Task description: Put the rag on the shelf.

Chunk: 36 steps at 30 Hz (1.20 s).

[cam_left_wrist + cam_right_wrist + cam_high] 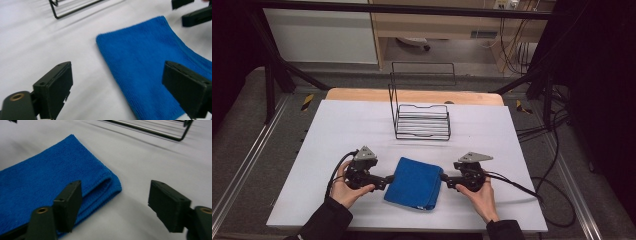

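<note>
A folded blue cloth (414, 182) lies flat on the white table (337, 135), near its front edge. My left gripper (388, 180) sits at the cloth's left edge, open, its jaws spread wide over the cloth's (147, 67) near side with nothing pinched. My right gripper (444, 177) sits at the cloth's right edge, also open; one jaw hangs over the folded corner of the cloth (45, 182), the other over bare table. In the left gripper view, the right gripper's jaws (192, 12) show beyond the cloth.
A black wire rack (421, 115) with a tall back frame stands at the middle of the table behind the cloth, its base wire (72, 10) and its corner (175, 132) close to the grippers. Cables (557, 200) trail off the table's right side.
</note>
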### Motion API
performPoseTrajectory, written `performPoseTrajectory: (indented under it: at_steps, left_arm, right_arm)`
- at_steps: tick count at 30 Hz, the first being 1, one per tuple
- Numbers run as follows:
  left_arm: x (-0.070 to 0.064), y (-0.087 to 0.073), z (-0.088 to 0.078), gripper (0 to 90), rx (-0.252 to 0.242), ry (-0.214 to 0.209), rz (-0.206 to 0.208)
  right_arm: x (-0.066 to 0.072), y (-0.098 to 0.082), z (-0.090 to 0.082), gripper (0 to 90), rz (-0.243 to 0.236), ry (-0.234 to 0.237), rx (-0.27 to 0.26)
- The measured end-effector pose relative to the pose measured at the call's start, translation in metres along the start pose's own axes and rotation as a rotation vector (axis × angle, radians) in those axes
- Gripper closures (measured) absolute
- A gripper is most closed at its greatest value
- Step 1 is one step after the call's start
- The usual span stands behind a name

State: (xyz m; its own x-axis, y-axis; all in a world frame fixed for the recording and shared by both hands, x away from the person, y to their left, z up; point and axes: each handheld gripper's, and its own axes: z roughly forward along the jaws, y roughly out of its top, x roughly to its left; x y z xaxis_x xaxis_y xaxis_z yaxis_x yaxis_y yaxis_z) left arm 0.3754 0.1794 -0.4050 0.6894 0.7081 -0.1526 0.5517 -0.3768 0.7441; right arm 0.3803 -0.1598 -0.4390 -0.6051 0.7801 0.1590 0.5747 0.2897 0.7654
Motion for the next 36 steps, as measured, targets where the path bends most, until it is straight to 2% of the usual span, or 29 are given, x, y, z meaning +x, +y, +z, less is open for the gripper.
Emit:
performPoseTrajectory:
  at_steps: [1, 3, 4, 8, 10, 15, 20, 23, 27, 31, 32, 33, 36]
  left_arm:
    - [0.002, -0.001, 0.0, 8.8, -0.007, 0.0, -0.006]
    - [0.004, -0.006, 0.001, 8.8, -0.018, 0.002, -0.018]
    - [0.005, -0.009, 0.001, 9.7, -0.021, 0.002, -0.021]
    - [0.008, -0.017, 0.001, 10.0, -0.017, 0.006, -0.029]
    - [0.01, -0.02, 0.001, 11.1, -0.014, 0.004, -0.042]
    - [0.009, -0.021, -0.001, 12.4, -0.022, 0.007, -0.042]
    - [0.009, -0.021, -0.002, 12.8, -0.024, 0.009, -0.03]
    - [0.008, -0.022, -0.001, 12.8, -0.021, 0.009, -0.027]
    - [0.008, -0.022, 0.0, 12.8, -0.018, 0.007, -0.027]
    - [0.009, -0.022, -0.001, 12.8, -0.018, 0.006, -0.029]
    - [0.009, -0.022, -0.001, 12.8, -0.016, 0.006, -0.031]
    - [0.008, -0.022, -0.001, 12.7, -0.016, 0.006, -0.031]
    - [0.008, -0.023, 0.0, 12.7, -0.015, 0.004, -0.032]
  right_arm:
    - [0.0, 0.0, 0.0, 34.0, 0.0, 0.0, 0.0]
    - [0.001, 0.004, 0.007, 39.2, 0.008, 0.006, 0.005]
    - [0.003, 0.007, 0.013, 45.7, 0.012, -0.012, 0.016]
    - [0.004, 0.008, 0.019, 52.6, 0.033, -0.011, 0.033]
    - [0.004, 0.006, 0.023, 58.0, 0.039, -0.017, 0.065]
    - [0.005, 0.004, 0.024, 64.3, 0.051, -0.023, 0.092]
    - [0.006, 0.003, 0.024, 71.7, 0.076, -0.012, 0.107]
    - [0.007, 0.004, 0.025, 81.3, 0.103, 0.021, 0.118]
    - [0.005, 0.007, 0.025, 83.5, 0.108, 0.037, 0.117]
    - [0.002, 0.015, 0.028, 83.9, 0.072, 0.031, 0.103]
    - [0.002, 0.017, 0.029, 83.9, 0.048, 0.027, 0.099]
    - [0.003, 0.022, 0.033, 83.8, 0.004, 0.02, 0.089]
    - [0.001, 0.025, 0.036, 83.8, -0.02, 0.028, 0.075]
